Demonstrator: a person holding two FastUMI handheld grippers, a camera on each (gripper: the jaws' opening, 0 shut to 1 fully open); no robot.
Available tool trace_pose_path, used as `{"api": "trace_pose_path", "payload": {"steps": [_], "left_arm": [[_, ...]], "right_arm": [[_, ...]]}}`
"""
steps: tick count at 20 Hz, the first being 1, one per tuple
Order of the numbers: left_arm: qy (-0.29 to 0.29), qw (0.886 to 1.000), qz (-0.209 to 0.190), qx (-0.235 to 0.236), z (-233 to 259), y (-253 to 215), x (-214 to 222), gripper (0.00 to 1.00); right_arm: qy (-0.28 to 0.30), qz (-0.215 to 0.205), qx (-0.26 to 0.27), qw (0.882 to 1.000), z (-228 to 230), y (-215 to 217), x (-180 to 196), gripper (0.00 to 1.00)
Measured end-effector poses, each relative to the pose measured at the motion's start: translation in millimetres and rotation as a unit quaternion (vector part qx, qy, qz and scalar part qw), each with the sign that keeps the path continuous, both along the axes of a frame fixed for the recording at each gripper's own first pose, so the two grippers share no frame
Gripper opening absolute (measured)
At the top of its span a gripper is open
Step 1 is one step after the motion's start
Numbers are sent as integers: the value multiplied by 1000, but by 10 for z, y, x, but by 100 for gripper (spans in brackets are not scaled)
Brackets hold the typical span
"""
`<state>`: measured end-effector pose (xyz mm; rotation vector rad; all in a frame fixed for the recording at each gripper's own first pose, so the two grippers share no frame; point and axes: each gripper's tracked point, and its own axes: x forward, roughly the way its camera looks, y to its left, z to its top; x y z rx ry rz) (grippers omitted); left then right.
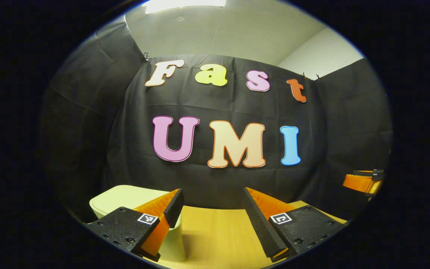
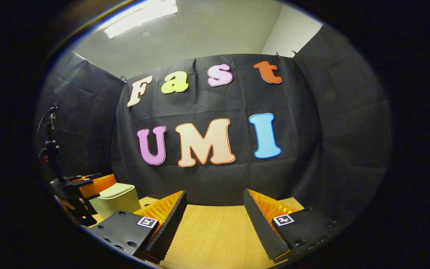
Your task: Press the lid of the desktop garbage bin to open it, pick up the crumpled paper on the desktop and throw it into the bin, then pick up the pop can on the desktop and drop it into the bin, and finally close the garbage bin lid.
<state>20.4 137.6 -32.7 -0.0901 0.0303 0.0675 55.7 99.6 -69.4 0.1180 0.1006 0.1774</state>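
A pale green desktop bin [image 1: 133,203] stands on the wooden table [image 1: 215,231] at the lower left of the left gripper view, its lid down; part of it is hidden behind my left finger. My left gripper [image 1: 212,201] is held open above the table, just to the right of the bin, with nothing between its fingers. In the right gripper view the same bin [image 2: 116,200] sits at the far left with its lid down. My right gripper [image 2: 215,201] is open over bare wood, well to the right of the bin.
The other gripper [image 1: 364,181] shows at the right edge of the left gripper view. In the right gripper view the left gripper [image 2: 75,194] and the hand holding it are beside the bin, with a stand [image 2: 50,149] behind. Black cloth walls close off the table's back.
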Motion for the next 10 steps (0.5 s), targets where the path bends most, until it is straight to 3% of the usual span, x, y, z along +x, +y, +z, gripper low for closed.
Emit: {"api": "trace_pose_path", "payload": {"steps": [4,10], "left_arm": [[-9,999,-46,-24,-10,-492,35,94],[-3,996,-83,-14,-15,-833,227,94]], "right_arm": [[4,-15,-3,1000,-25,-247,12,96],[1,-33,-12,999,-21,-516,95,97]]}}
